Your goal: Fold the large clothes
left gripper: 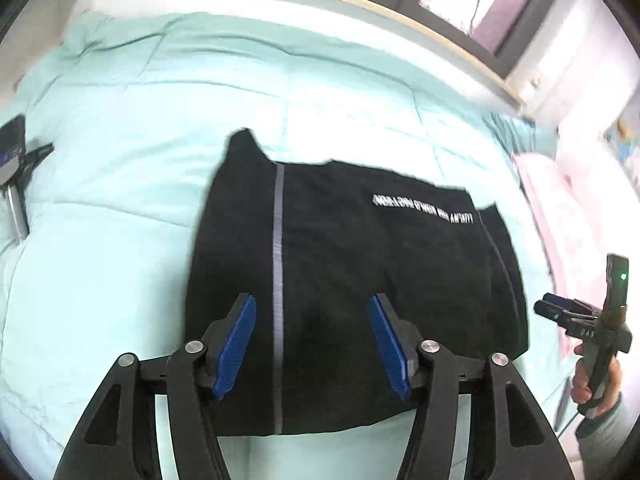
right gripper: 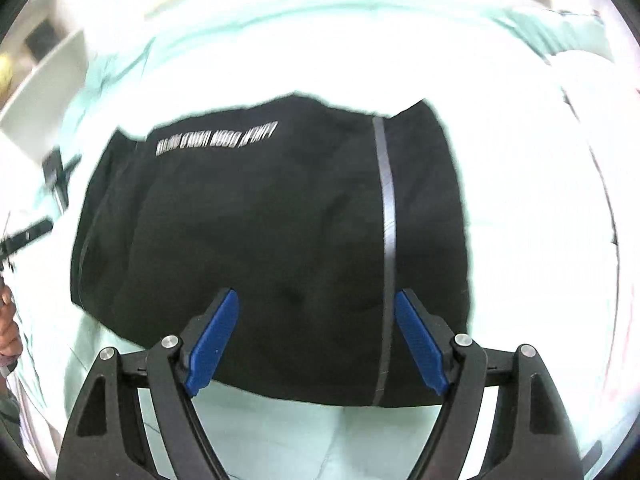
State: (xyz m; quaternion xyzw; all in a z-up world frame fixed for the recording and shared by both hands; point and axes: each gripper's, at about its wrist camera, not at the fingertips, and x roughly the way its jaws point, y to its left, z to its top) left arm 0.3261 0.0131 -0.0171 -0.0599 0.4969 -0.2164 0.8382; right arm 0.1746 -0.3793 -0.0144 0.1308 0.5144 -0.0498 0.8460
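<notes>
A black garment [left gripper: 352,280] with grey stripes and white lettering lies folded into a compact rectangle on a mint-green quilt [left gripper: 132,128]. It also shows in the right wrist view [right gripper: 260,240]. My left gripper [left gripper: 312,300] is open and empty, hovering above the garment's near edge. My right gripper [right gripper: 316,294] is open and empty, also above the near edge. The right gripper shows in the left wrist view [left gripper: 560,308] at the far right, held by a hand, its fingers pointing at the garment.
A wooden headboard ledge [left gripper: 360,4] and windows run along the far side. A pink pillow [left gripper: 560,200] lies right of the garment. A black stand [left gripper: 16,168] sits on the quilt at far left. White shelving [right gripper: 44,80] stands left.
</notes>
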